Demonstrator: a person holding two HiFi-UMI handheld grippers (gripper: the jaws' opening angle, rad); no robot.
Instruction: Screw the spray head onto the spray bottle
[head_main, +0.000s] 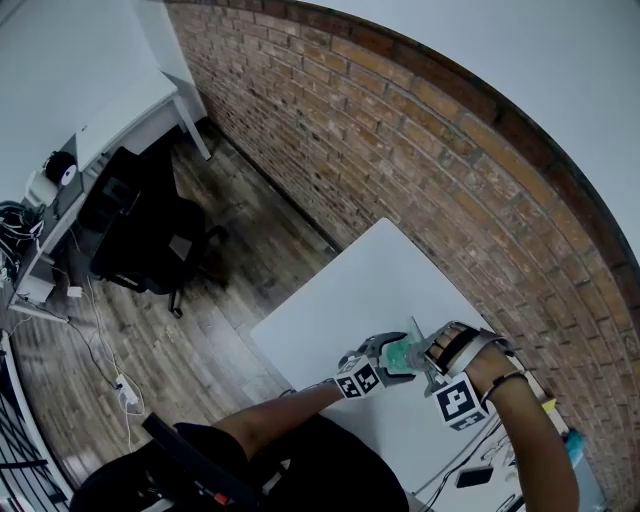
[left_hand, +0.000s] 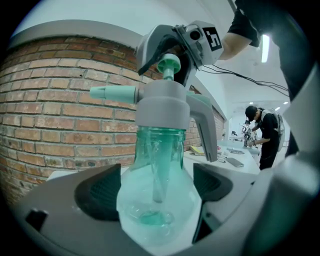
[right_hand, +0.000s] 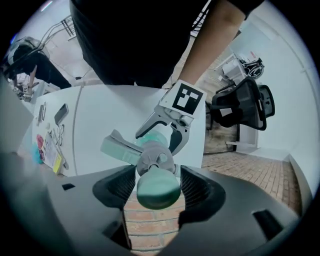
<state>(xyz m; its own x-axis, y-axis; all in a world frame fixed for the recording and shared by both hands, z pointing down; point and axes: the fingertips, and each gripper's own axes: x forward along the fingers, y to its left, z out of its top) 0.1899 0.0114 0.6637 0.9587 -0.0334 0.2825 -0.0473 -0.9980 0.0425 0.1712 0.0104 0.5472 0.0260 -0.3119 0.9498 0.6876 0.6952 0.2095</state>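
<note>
Spray bottle (left_hand: 157, 195): lower middle of the left gripper view, upright; its round belly is clamped between the left gripper (head_main: 383, 358) fingers (left_hand: 102, 192); held above the white worktop (head_main: 340, 310), lower right of centre in the head view
Spray head (left_hand: 162, 107): sits on the bottle's neck; nozzle points to frame left
Right gripper (right_hand: 156, 187): comes from above; fingers (right_hand: 197, 190) wide, closed on the head's grey cap
Step in hand: tightening, I judge; twist squarely about the neck; hold the bottle steady; stop once the collar seats
</note>
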